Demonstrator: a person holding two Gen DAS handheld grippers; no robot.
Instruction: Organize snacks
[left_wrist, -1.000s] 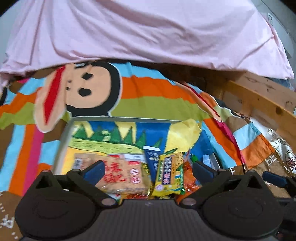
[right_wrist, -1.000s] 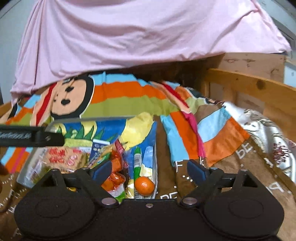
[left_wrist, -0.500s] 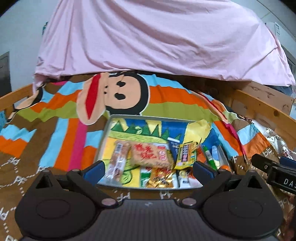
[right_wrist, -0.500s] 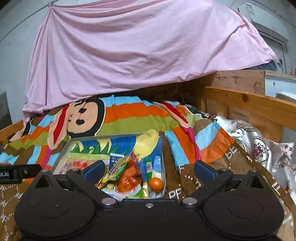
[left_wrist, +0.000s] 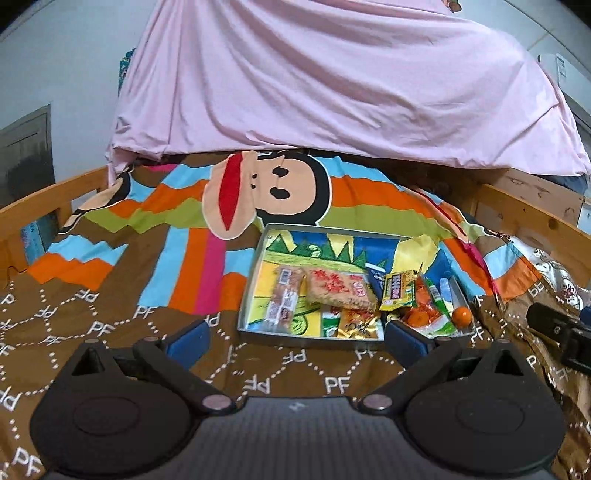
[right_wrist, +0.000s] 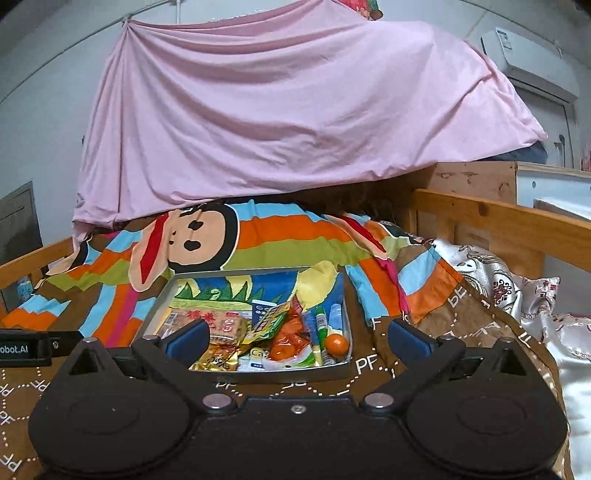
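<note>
1. Left gripper (left_wrist: 295, 334): jaws spread wide with nothing between them; only the brown patterned blanket (left_wrist: 110, 325) shows in the gap. It hangs short of the tray, likely so the whole load can be surveyed.
2. Right gripper (right_wrist: 297, 338): jaws at full spread, also empty. The tray's near edge shows through the gap but the pads touch nothing. Each gripper's body appears at the margin of the other's view, so the two are held side by side.
3. Tray (left_wrist: 255, 273): a shallow metal tray with a bright printed liner, lying flat on the blanket, probably serving as the collecting place for the snacks.
4. Snacks: all inside the tray, crowded toward its near and right side, the far half bare. A long biscuit pack (left_wrist: 282, 295) lies at the left, a flat rice-cracker bag (left_wrist: 340, 288) beside it, a yellow packet (left_wrist: 397, 290) further right, a gold wrapper (left_wrist: 356, 325) at the near rim, and a small orange (left_wrist: 461, 315) in the right corner. They overlap and lie askew, so the sorting looks unfinished.
5. Pink sheet (right_wrist: 288, 110): draped over the far end of the bed, behind the cartoon monkey print.
</note>
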